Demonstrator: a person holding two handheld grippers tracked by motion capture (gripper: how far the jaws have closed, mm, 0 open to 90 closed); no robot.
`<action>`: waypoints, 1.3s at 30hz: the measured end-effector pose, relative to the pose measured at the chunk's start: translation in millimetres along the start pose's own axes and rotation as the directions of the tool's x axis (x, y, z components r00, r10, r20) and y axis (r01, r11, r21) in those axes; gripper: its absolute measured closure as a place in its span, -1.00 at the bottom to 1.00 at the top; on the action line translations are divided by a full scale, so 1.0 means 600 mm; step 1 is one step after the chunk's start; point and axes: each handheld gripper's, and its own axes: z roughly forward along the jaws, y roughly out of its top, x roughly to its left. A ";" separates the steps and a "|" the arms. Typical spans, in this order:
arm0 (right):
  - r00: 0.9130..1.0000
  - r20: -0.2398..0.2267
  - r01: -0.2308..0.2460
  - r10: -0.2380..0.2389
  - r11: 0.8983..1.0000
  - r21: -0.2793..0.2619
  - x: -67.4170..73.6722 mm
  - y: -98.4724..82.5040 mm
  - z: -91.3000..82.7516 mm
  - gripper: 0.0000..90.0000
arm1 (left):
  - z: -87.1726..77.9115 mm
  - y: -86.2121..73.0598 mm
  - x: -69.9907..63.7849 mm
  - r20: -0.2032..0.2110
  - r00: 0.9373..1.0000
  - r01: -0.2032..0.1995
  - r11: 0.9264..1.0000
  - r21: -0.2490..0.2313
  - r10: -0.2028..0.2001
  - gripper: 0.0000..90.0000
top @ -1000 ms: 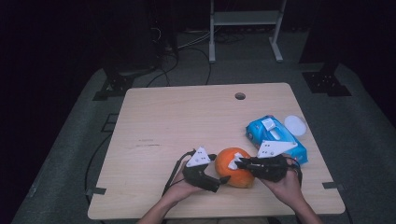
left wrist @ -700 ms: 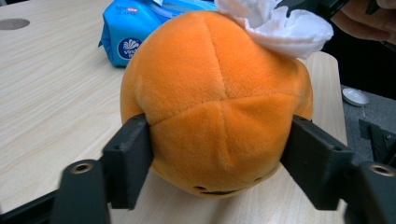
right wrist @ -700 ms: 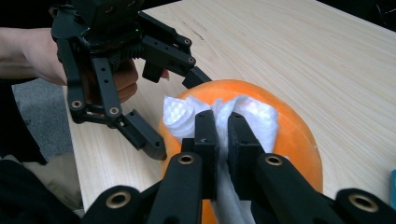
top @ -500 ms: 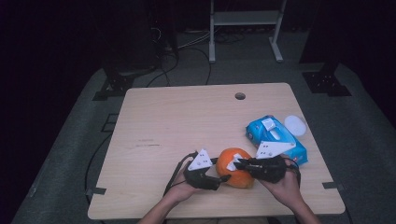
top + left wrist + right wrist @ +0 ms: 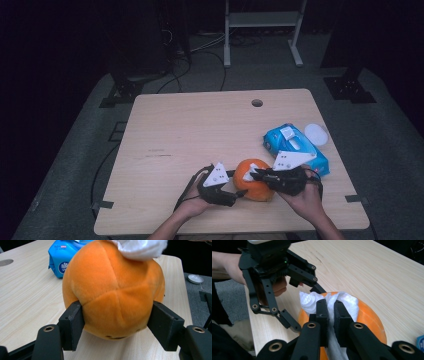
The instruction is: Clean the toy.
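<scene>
Two grippers are at work on one orange plush ball (image 5: pixel 254 180), which sits on the wooden surface (image 5: pixel 200 130) near its front edge, just beside a blue pack of wet wipes (image 5: pixel 295 147). The job looks like wiping the toy, and I judge it barely begun: a white wipe (image 5: pixel 342 302) is out of the pack and laid against the top of the ball, while the sides and underside appear untouched. The left gripper (image 5: pixel 117 322) has just been closing, and its jaws now press into the ball's flanks, steadying it. The right gripper (image 5: pixel 331 312) has its jaws drawn nearly together, pinching the wipe tight against the plush.
</scene>
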 end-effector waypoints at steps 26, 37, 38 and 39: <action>0.998 0.039 -0.054 0.054 0.999 -0.003 -0.021 -0.013 -0.017 0.86 | 0.001 0.004 -0.003 -0.049 0.998 0.033 0.998 -0.048 -0.035 -0.35; 0.995 0.036 -0.088 0.088 0.996 -0.004 -0.029 -0.019 -0.004 0.86 | 0.009 0.026 0.004 -0.053 0.995 0.079 0.997 -0.009 -0.080 -0.54; 0.995 0.029 -0.097 0.097 0.995 -0.011 -0.029 -0.021 -0.008 0.86 | 0.010 0.026 0.005 -0.056 0.995 0.080 0.997 -0.012 -0.081 -0.44; 0.995 0.026 -0.097 0.097 0.995 -0.011 -0.028 -0.021 -0.009 0.86 | 0.011 0.025 0.006 -0.052 0.995 0.079 0.997 -0.013 -0.080 -0.43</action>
